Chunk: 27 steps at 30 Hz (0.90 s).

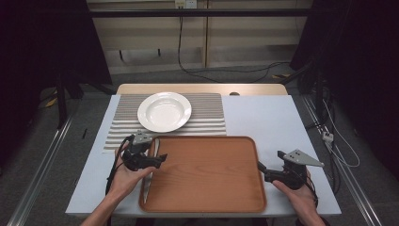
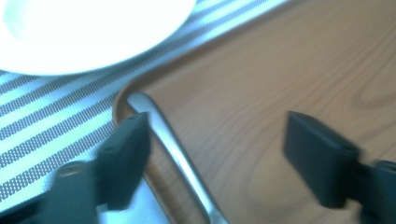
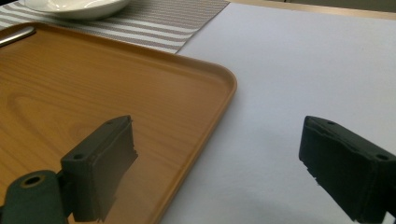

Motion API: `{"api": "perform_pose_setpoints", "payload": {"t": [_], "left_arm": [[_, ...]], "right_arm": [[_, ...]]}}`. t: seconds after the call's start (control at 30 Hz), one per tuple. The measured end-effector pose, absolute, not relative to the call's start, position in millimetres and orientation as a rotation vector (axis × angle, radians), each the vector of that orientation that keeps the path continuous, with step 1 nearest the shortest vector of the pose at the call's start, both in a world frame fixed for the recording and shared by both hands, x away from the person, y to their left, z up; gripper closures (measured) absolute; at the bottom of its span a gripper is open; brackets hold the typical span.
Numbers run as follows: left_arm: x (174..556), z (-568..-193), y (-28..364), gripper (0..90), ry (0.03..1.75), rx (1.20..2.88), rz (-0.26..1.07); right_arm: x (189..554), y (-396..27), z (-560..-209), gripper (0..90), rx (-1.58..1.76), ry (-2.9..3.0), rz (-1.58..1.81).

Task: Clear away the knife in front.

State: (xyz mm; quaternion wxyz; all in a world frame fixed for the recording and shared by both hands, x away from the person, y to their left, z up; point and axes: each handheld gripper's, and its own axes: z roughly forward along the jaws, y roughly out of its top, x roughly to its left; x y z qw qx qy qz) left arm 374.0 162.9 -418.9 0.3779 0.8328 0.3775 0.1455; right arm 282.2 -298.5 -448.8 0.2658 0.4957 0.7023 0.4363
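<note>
The left tongs (image 2: 217,158) are spread wide over a knife (image 2: 173,154) on the tray (image 1: 207,174). The right tongs (image 3: 217,172) are spread too, at the tray's edge.

We see a wood-grained orange-brown tray (image 1: 207,176), a silver knife (image 1: 149,174) on its left edge, a plain white plate (image 1: 164,112) on a grey-and-white striped mat (image 1: 207,115), a pale worktop (image 1: 263,117), and black jaws at the bottom of both gripper views.
</note>
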Motion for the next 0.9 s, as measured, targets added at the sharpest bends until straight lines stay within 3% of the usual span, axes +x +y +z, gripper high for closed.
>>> {"api": "perform_pose_setpoints", "payload": {"t": [0.07, 0.2, 0.9], "left_arm": [[374, -416, 165, 10.1, 0.974, 2.092, 0.320], [368, -407, 170, 5.8, 0.940, 2.070, 0.339], [334, -419, 208, 5.9, 1.043, 1.974, 0.503]], "right_arm": [[282, -299, -449, 10.5, 1.339, 1.896, 1.179], [282, -299, -449, 10.5, 1.341, 1.895, 1.180], [278, -301, -448, 10.5, 1.351, 1.882, 1.177]]}}
